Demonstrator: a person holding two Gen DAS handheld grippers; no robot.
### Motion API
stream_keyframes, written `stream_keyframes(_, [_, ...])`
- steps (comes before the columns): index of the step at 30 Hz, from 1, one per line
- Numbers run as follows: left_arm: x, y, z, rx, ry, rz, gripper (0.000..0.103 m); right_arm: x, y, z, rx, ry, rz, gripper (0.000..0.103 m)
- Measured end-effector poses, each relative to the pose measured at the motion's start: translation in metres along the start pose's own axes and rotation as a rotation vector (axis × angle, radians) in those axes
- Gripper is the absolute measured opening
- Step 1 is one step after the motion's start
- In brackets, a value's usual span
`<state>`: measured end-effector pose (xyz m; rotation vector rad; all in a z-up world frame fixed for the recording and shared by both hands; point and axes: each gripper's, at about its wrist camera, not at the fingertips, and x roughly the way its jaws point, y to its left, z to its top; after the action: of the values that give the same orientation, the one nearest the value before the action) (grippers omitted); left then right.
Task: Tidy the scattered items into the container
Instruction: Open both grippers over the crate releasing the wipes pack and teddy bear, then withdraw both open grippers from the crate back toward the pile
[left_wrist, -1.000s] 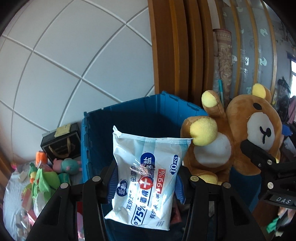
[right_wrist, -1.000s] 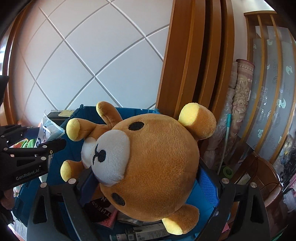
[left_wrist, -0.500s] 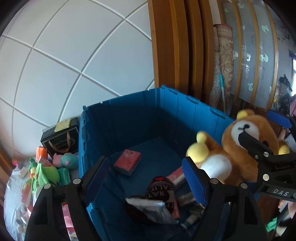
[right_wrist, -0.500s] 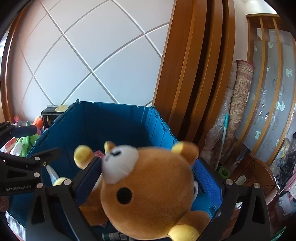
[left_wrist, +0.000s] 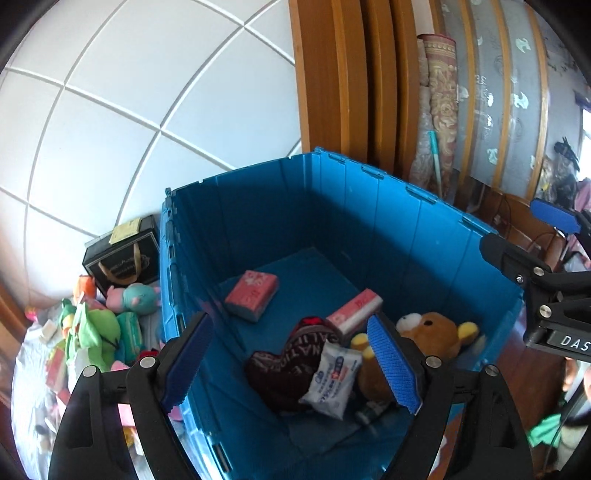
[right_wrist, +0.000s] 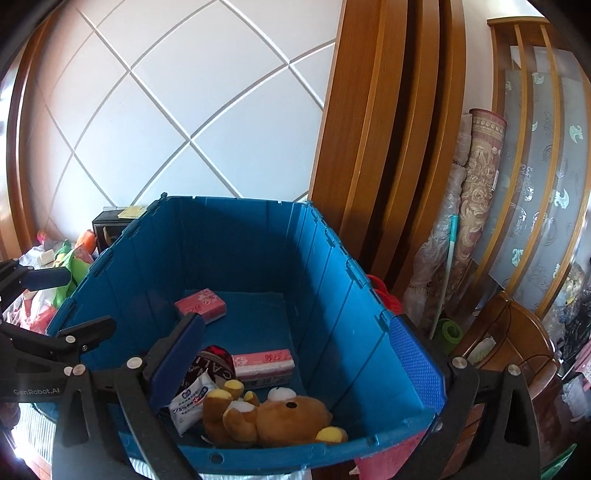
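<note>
The blue crate (left_wrist: 369, 173) stands open below both grippers. On its floor lie the brown bear plush (left_wrist: 428, 332), the white wipes pack (left_wrist: 332, 380), two pink tissue packs (left_wrist: 253, 295) and a dark red cloth (left_wrist: 288, 354). My left gripper (left_wrist: 288, 321) hovers over the crate's near left corner, its jaws opening with nothing between them. My right gripper (right_wrist: 295, 323) hangs open over the crate's near right side, above the bear (right_wrist: 280, 417) and the wipes (right_wrist: 188, 402), and holds nothing. Each gripper shows at the edge of the other's view.
Left of the crate a heap of plush toys and packets (left_wrist: 96, 332) lies on a white cloth, with a black gift bag (left_wrist: 122, 254) behind it. A wooden door frame (right_wrist: 388, 129), a rolled rug (right_wrist: 480, 177) and a wooden chair (right_wrist: 509, 332) crowd the right side.
The left gripper opened and the wipes pack fell into the crate. The right gripper let go of the bear, which dropped onto the crate floor. The left gripper moved in over the crate.
</note>
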<state>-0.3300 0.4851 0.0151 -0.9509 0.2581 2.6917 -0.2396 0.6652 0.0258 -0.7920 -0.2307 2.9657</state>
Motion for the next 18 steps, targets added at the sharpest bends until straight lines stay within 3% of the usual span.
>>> stream_keyframes(12, [-0.038,-0.005,-0.035,0.018,0.001,-0.014,0.086,-0.024,0.008,-0.027,0.032,0.038,0.016,0.102])
stream_keyframes(18, [-0.064,0.011,-0.057,0.010,-0.016,-0.015,0.086,-0.046,0.034,-0.032,0.046,0.034,0.063,0.102])
